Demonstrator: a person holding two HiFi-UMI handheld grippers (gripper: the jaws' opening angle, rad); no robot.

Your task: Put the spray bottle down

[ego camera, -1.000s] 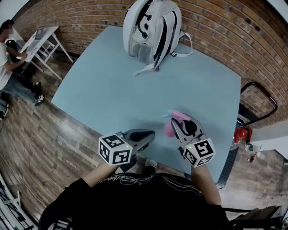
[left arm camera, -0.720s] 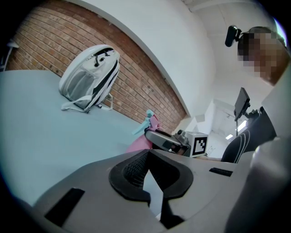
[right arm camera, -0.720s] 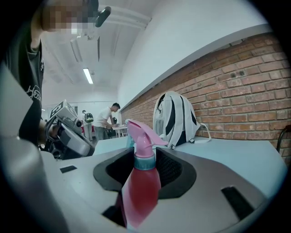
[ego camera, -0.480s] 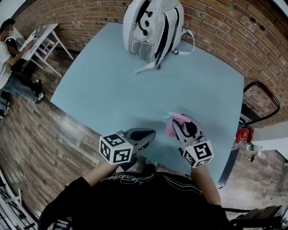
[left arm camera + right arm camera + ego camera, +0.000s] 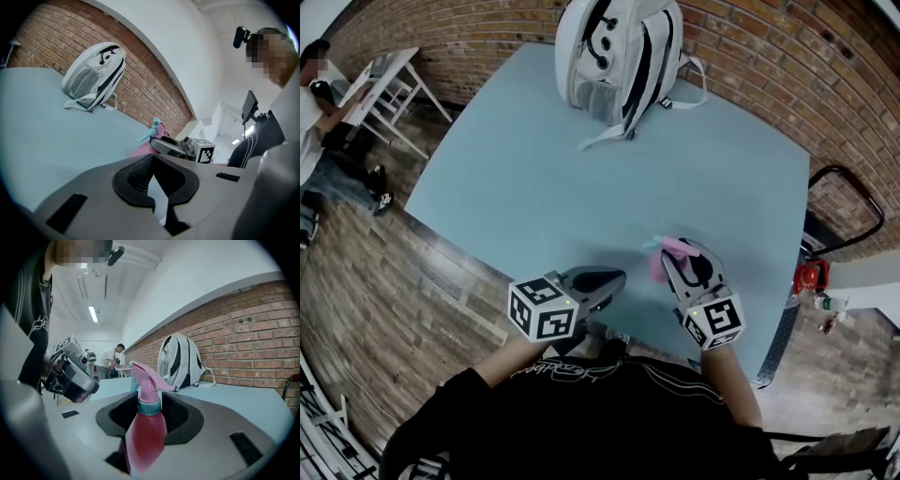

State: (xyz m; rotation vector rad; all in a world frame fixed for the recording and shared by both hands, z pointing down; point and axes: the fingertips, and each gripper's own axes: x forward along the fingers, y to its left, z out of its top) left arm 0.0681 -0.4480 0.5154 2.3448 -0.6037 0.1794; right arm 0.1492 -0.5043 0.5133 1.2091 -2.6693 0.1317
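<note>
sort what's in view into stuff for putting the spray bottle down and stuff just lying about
For the job: pink spray bottle, right gripper clamping it, blue table.
Lying about: white backpack, empty left gripper, white desk.

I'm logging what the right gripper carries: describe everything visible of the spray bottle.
The spray bottle has a translucent pink body, a light blue collar, a pink spray head and a pale blue trigger. It stands upright, clamped below the collar between the jaws of the right gripper, over the near right part of the light blue table. Whether its base touches the table is hidden.
</note>
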